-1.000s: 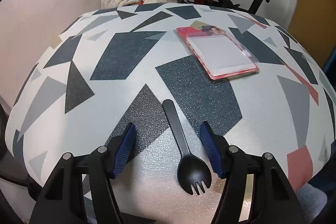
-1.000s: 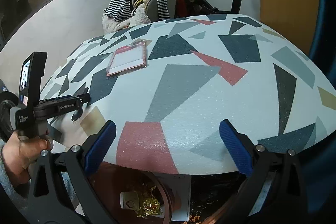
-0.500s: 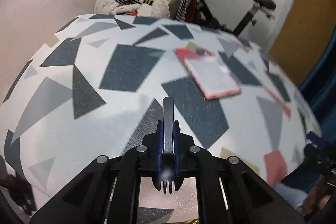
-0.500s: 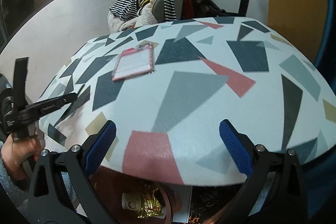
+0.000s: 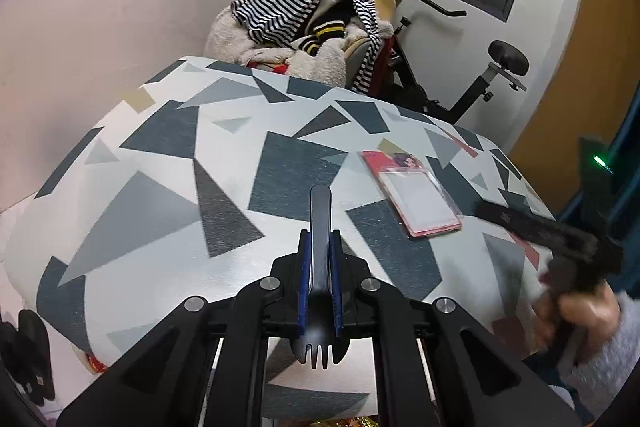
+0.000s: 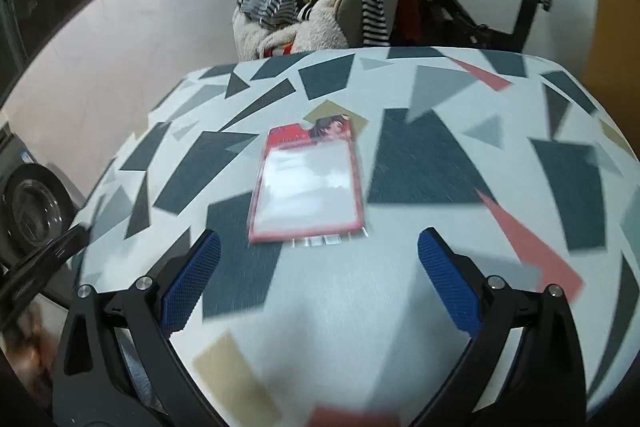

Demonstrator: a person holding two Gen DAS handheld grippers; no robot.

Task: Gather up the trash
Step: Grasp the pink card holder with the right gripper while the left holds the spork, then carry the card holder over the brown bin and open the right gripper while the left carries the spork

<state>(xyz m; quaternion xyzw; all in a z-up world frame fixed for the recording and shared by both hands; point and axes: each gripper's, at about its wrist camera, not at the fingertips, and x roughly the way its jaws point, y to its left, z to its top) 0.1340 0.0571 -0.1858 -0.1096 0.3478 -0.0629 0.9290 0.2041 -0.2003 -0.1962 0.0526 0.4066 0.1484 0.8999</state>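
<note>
My left gripper point(image 5: 319, 247) is shut on a black plastic spork point(image 5: 320, 227), held above the near edge of the patterned table point(image 5: 160, 155), handle pointing away, tines toward the camera. A red-edged empty blister pack point(image 5: 416, 201) lies flat on the table to the right of it. In the right wrist view the same pack point(image 6: 310, 183) lies just ahead of my right gripper point(image 6: 320, 263), which is open and empty above the table point(image 6: 440, 167). The right gripper also shows blurred in the left wrist view point(image 5: 560, 239).
A chair piled with striped and fleecy clothes point(image 5: 312, 31) stands behind the table, with an exercise bike point(image 5: 480, 79) beside it. A white wall runs behind on the left. A washing machine door point(image 6: 32, 211) shows at the left in the right wrist view.
My left gripper closed on the spork and lifted it off the table. My right gripper moved from the table's front edge left and forward over the table toward the blister pack.
</note>
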